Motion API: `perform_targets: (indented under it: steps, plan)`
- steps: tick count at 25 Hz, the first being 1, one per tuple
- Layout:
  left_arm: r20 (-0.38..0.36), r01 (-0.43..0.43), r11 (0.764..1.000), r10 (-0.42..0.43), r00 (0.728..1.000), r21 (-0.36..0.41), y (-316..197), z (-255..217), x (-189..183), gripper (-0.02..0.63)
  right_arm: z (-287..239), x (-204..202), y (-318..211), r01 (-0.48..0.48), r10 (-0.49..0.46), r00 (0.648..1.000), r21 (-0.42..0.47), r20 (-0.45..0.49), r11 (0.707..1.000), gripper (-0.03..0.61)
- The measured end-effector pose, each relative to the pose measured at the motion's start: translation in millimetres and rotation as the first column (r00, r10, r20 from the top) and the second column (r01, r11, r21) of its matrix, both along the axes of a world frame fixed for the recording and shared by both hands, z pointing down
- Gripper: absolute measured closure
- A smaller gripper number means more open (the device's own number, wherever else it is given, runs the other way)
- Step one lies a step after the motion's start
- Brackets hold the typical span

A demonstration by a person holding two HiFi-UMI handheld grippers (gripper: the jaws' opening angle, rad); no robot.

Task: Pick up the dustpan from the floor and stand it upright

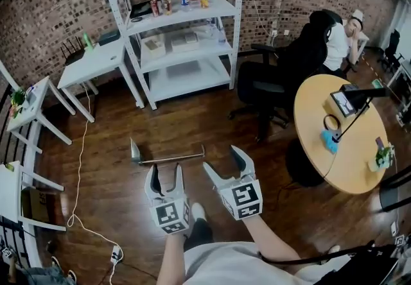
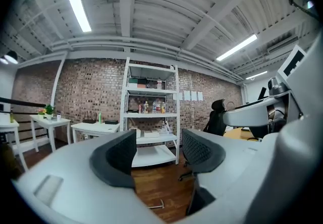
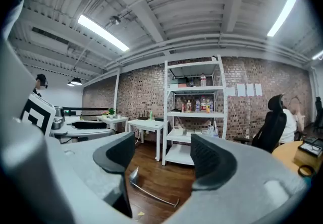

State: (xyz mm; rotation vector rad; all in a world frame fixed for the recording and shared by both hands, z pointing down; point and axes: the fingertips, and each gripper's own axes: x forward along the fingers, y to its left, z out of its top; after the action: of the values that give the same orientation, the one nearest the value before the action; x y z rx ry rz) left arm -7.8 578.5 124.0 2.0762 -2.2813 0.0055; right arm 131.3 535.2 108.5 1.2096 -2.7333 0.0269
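The dustpan (image 1: 137, 153) lies flat on the dark wood floor, its long metal handle (image 1: 176, 158) stretching to the right. Both grippers hang just short of it, side by side. My left gripper (image 1: 166, 174) sits below the handle's middle, open, with nothing between its fingers. My right gripper (image 1: 225, 162) is off the handle's right end, also open and empty. In the left gripper view only the handle tip (image 2: 156, 205) shows between the jaws of the left gripper (image 2: 159, 155). The right gripper view shows the dustpan (image 3: 132, 176) low between the jaws of the right gripper (image 3: 164, 160).
A white shelf unit (image 1: 186, 33) stands against the brick wall behind the dustpan. White tables (image 1: 93, 62) line the left. A black office chair (image 1: 282, 78), a round wooden table (image 1: 334, 142) and a seated person (image 1: 337, 43) are at right. A white cable (image 1: 80, 168) trails across the floor.
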Motion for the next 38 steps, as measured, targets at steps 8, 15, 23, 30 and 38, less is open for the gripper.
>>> perform_targets:
  steps: [8,15,23,30,38]
  plan:
    - [0.024,-0.098,0.995,0.098,0.995,0.032,-164.7,-23.3,-58.7,0.322,-52.4,-54.4,-141.6,-0.060,0.055,0.997,0.097,0.054,0.993,0.267]
    - [-0.053,-0.156,0.979,0.150,0.987,-0.131,-237.0,30.0,-65.9,0.310,-7.2,-76.6,-215.5,-0.052,0.051,0.998,-0.042,-0.020,0.998,0.267]
    - [-0.065,-0.159,0.946,0.147,0.987,-0.282,-357.0,85.0,-68.2,0.310,32.2,-88.0,-356.2,-0.015,0.021,0.999,-0.127,0.042,0.992,0.267]
    - [-0.069,-0.199,0.884,0.187,0.980,-0.423,-468.3,132.6,-35.1,0.304,84.1,-49.2,-480.7,-0.083,0.094,0.995,-0.229,0.039,0.970,0.267]
    - [-0.188,-0.234,0.778,0.151,0.970,-0.583,-525.5,266.9,-15.0,0.288,224.6,-2.7,-513.7,-0.149,0.114,0.988,-0.444,-0.105,0.884,0.285]
